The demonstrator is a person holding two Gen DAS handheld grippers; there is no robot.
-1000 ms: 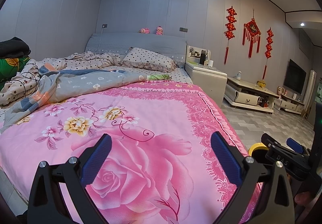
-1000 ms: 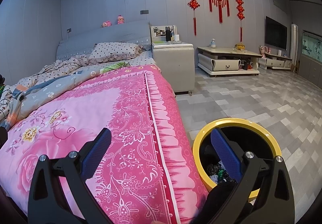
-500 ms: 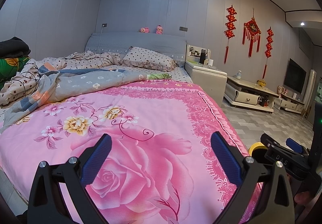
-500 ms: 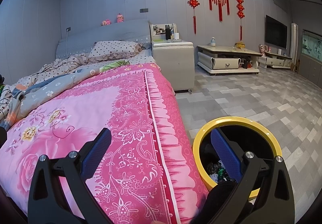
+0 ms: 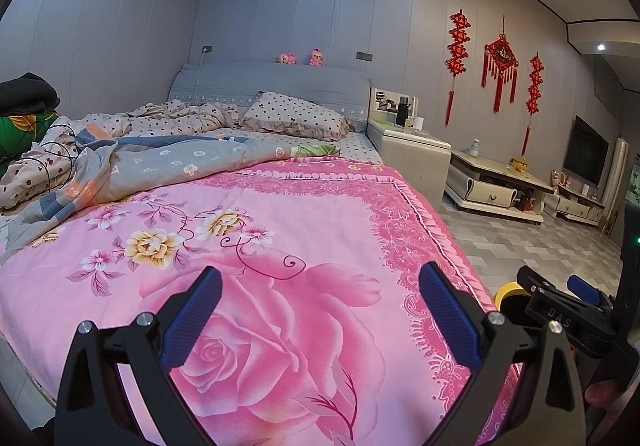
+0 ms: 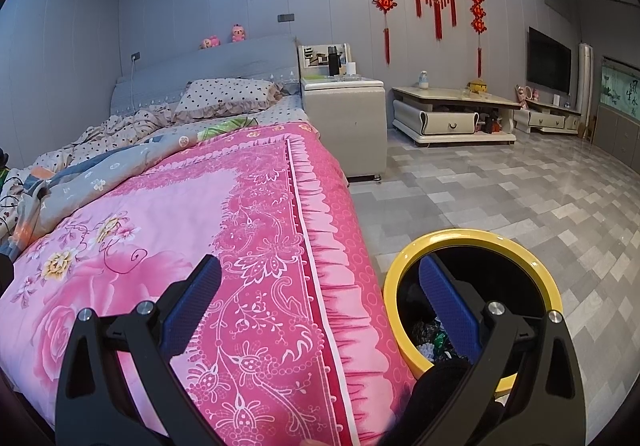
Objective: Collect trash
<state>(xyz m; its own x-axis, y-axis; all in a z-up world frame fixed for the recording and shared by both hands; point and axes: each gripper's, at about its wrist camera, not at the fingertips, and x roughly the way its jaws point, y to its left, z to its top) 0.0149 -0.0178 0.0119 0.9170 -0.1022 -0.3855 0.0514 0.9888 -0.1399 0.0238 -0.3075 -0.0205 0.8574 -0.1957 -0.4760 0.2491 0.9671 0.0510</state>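
Note:
A yellow-rimmed black trash bin [image 6: 476, 242] stands on the floor beside the bed's right edge, with several crumpled wrappers [image 6: 434, 338] at its bottom. My right gripper [image 6: 320, 302] hovers open over the bed's pink frilled edge, its right finger in front of the bin's mouth, nothing between its pads. My left gripper [image 5: 320, 310] is open above the big rose on the pink bedspread [image 5: 280, 246], holding nothing. In the left wrist view the bin's rim [image 5: 506, 292] peeks out behind the other gripper's body [image 5: 568, 314]. No loose trash shows on the bedspread.
A rumpled grey quilt [image 5: 160, 165] and dotted pillow [image 5: 296, 115] lie at the bed's head. A white nightstand [image 6: 344, 117] with a dark bottle stands past the bin. A low TV cabinet [image 6: 452, 117] lines the far wall beyond the tiled floor [image 6: 520, 189].

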